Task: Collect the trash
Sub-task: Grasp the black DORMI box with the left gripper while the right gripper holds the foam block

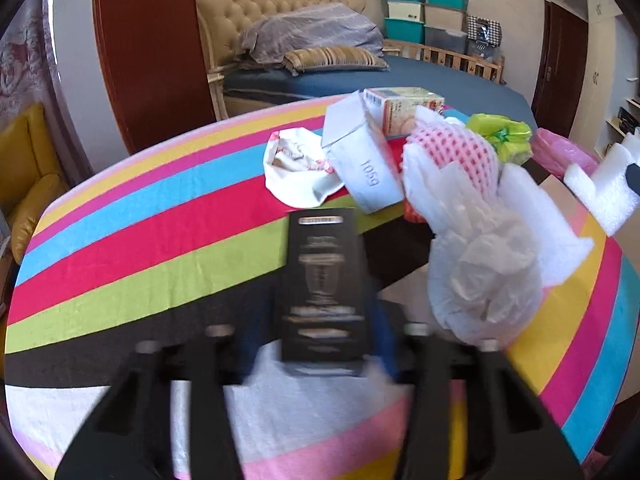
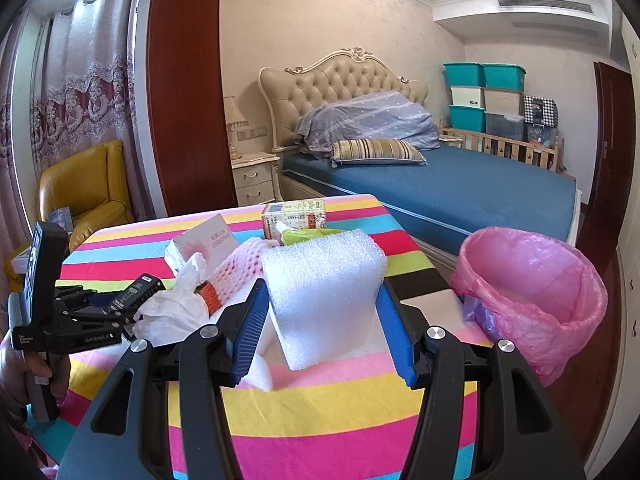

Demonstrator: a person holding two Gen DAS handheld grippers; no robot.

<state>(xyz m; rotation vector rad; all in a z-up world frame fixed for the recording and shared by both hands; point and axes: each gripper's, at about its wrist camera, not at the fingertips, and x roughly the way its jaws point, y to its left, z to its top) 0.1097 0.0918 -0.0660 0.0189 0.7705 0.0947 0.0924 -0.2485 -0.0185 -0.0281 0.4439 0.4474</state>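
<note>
- Clamping a white foam block [image 2: 326,300] between blue pads [image 2: 394,340] of the right tool [image 2: 324,344], raised over the striped counter [image 2: 320,412].
- Gripping a black box [image 1: 322,288] in the left tool [image 1: 320,344], closed on it.
- Sitting right of the counter edge: pink-lined bin [image 2: 532,296].
- Heaped mid-counter: crumpled plastic bag [image 1: 480,280], pink foam net [image 1: 460,148], cartons.
</note>
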